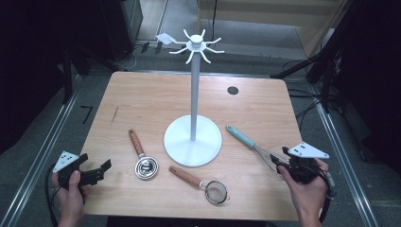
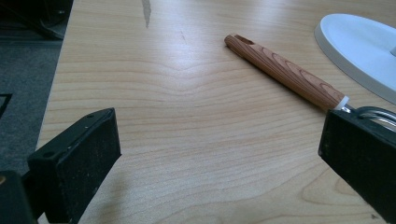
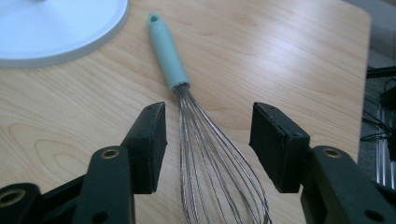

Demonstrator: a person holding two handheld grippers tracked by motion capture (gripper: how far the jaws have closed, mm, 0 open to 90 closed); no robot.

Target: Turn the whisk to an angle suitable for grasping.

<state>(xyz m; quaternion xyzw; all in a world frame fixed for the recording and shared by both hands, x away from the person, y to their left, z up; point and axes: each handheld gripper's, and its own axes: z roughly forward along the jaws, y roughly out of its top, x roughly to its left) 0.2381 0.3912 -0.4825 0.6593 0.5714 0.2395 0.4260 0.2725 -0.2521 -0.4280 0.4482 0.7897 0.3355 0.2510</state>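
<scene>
White hook stand mid-table; wood-handled strainer and what looks like a small ladle nearby.

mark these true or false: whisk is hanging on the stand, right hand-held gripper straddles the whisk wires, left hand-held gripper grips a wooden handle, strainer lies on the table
1. The whisk hangs on the white stand. False: it lies flat on the table.
2. The right hand-held gripper has its jaws on either side of the whisk wires. True.
3. The left hand-held gripper grips a wooden handle. False: its jaws stand wide open over bare table.
4. The strainer lies on the table. True.
</scene>
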